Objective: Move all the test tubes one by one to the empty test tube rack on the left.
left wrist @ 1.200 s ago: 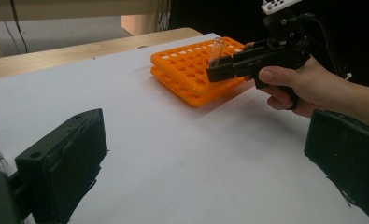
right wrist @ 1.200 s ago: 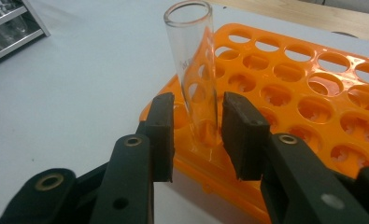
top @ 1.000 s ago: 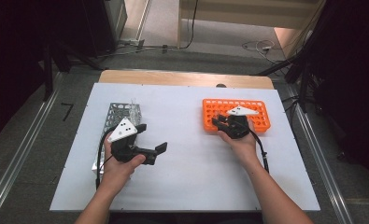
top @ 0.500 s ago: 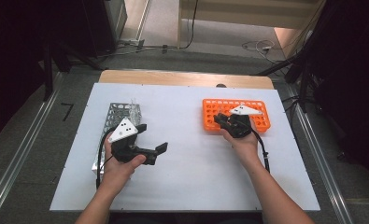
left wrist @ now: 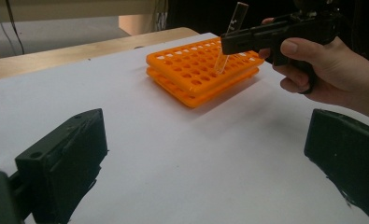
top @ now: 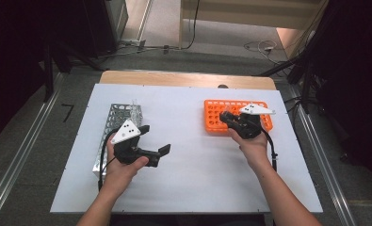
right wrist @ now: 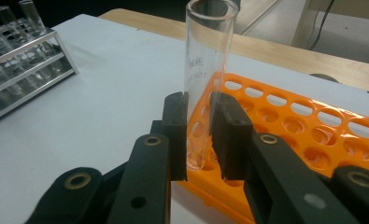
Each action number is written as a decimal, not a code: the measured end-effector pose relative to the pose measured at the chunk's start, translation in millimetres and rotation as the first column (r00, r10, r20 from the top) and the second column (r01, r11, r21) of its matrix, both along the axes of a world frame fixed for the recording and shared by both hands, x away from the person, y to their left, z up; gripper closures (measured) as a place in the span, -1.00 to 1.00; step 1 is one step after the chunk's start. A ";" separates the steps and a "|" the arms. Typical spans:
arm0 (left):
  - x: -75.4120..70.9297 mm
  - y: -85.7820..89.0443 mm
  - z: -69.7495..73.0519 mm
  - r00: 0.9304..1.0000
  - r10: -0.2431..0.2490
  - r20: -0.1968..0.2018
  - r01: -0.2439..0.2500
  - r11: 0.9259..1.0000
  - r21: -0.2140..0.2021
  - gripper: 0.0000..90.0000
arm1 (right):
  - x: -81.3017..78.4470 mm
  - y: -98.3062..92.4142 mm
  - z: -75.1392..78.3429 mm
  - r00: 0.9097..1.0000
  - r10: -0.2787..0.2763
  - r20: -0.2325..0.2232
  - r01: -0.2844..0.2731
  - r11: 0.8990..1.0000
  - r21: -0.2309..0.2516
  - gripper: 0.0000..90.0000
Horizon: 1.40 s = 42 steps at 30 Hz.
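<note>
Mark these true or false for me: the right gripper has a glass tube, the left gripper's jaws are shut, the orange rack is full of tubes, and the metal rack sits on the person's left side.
1. The right gripper is clamped on a clear glass test tube. True.
2. The left gripper has its jaws shut. False: they stand wide apart with nothing between them.
3. The orange rack is full of tubes. False: its visible holes are empty.
4. The metal rack sits on the person's left side. True.
</note>
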<state>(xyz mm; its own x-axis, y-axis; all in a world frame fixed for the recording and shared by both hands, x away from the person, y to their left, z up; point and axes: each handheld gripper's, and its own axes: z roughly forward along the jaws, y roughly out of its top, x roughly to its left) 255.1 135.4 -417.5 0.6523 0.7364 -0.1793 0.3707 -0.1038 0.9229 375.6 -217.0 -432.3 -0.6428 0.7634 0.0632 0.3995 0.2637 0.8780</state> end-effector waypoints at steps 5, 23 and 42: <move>-1.0 -3.2 1.1 1.000 -0.007 0.006 0.007 1.000 -0.003 -1.00 | -11.2 -0.9 2.5 1.000 0.028 -0.006 -0.028 0.999 0.023 0.65; -4.2 -21.0 4.5 0.999 -0.045 0.019 0.045 0.999 -0.003 -1.00 | -64.7 12.8 1.6 0.982 0.187 -0.017 -0.186 0.982 0.040 0.65; -8.1 -51.9 4.5 0.996 -0.086 0.020 0.086 0.996 0.009 -0.71 | -94.9 50.0 -5.5 0.945 0.327 -0.027 -0.327 0.945 0.008 0.65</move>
<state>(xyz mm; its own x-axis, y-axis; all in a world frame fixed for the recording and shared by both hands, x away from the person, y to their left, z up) 246.9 83.4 -413.0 0.7168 0.6789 -0.1593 0.3409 -0.1419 0.9293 280.7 -167.1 -437.8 -0.8548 0.5117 0.0861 0.3156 0.3809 0.8691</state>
